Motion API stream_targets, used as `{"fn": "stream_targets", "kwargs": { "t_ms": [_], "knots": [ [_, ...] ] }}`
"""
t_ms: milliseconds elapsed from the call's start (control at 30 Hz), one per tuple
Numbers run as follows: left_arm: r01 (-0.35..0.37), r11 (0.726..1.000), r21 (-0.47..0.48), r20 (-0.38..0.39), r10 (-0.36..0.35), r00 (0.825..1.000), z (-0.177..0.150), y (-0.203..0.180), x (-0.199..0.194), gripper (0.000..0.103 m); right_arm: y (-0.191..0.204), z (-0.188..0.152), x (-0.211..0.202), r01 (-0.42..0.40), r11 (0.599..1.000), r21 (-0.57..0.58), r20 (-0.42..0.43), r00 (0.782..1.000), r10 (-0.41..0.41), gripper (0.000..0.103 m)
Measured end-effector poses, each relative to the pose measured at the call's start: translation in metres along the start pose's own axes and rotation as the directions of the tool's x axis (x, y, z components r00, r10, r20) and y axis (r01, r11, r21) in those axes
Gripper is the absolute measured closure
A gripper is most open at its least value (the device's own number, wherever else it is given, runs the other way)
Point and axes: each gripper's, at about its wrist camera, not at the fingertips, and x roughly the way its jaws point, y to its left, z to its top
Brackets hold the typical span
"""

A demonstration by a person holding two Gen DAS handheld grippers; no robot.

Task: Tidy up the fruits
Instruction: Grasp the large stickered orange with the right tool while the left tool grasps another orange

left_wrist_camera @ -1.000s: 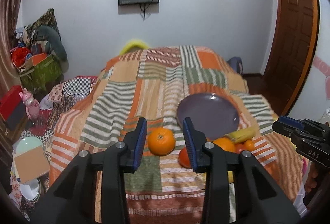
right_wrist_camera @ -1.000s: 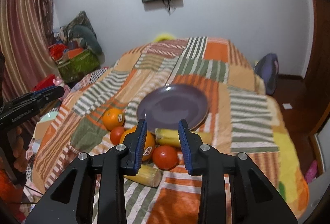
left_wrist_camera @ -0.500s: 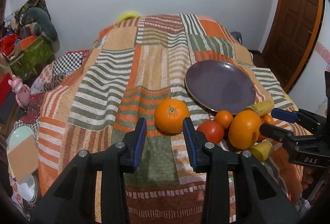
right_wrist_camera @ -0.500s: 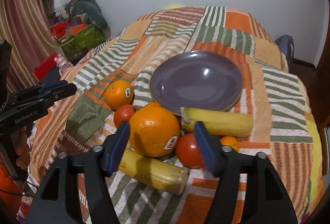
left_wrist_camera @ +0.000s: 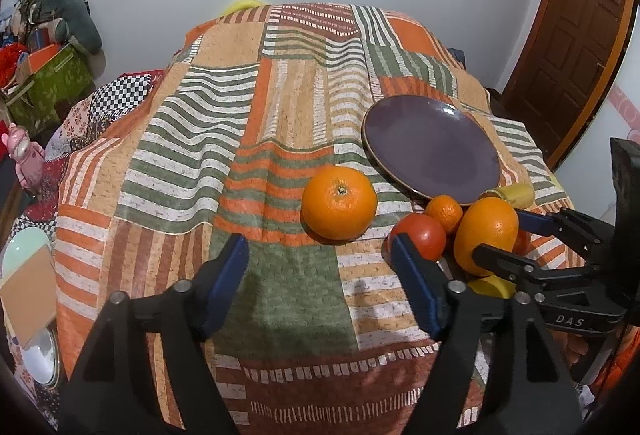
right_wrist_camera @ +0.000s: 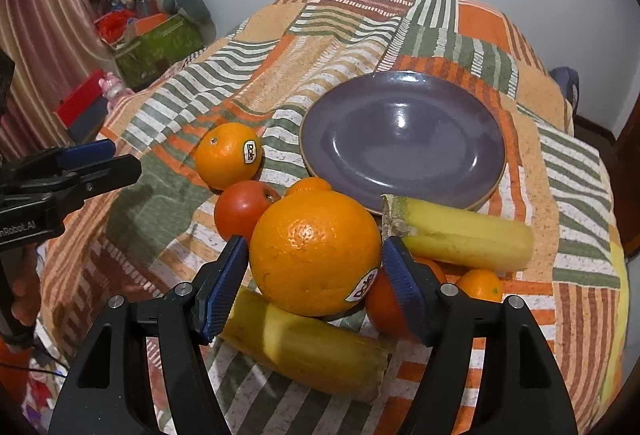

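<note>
A purple plate (right_wrist_camera: 402, 139) lies empty on the striped quilt, also in the left wrist view (left_wrist_camera: 432, 149). Fruits are heaped in front of it. My right gripper (right_wrist_camera: 316, 277) is open with its pads on either side of a big orange (right_wrist_camera: 314, 257), close to it; contact is unclear. Around the orange lie a tomato (right_wrist_camera: 240, 211), two banana pieces (right_wrist_camera: 464, 237) (right_wrist_camera: 308, 347) and small tangerines. My left gripper (left_wrist_camera: 320, 277) is open and empty, just short of a second orange (left_wrist_camera: 339, 207) that sits apart on the left.
The quilt-covered bed (left_wrist_camera: 240, 155) drops off at its front edge. Boxes and clutter (left_wrist_camera: 44, 75) stand on the floor at the left. A wooden door (left_wrist_camera: 576, 35) is at the right.
Both grippers have moved forward and down toward the fruit. The left gripper's jaws have opened wider. The right gripper now straddles the big orange.
</note>
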Motion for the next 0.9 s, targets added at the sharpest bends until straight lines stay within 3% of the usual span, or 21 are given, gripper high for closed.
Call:
{"fn": "stream_targets", "kwargs": {
  "t_ms": [267,600,900],
  "knots": [
    [0.018,1.000,0.020,-0.036,-0.017,0.999,0.009,-0.010,0.016,0.026,-0.003,0.001,-0.007,-0.007,1.000,0.019,0.020,1.000,0.007,0.039],
    [0.004,1.000,0.005,-0.085,-0.003,0.996,0.025,-0.012,0.054,0.026,-0.016,0.019,-0.043,0.011,0.999,0.049,0.165,0.986,-0.019,0.040],
    [-0.011,1.000,0.012,-0.119,0.012,0.993,0.029,-0.014,0.086,0.026,-0.029,0.025,-0.039,0.031,0.997,0.078,0.196,0.980,-0.046,0.040]
  ]
}}
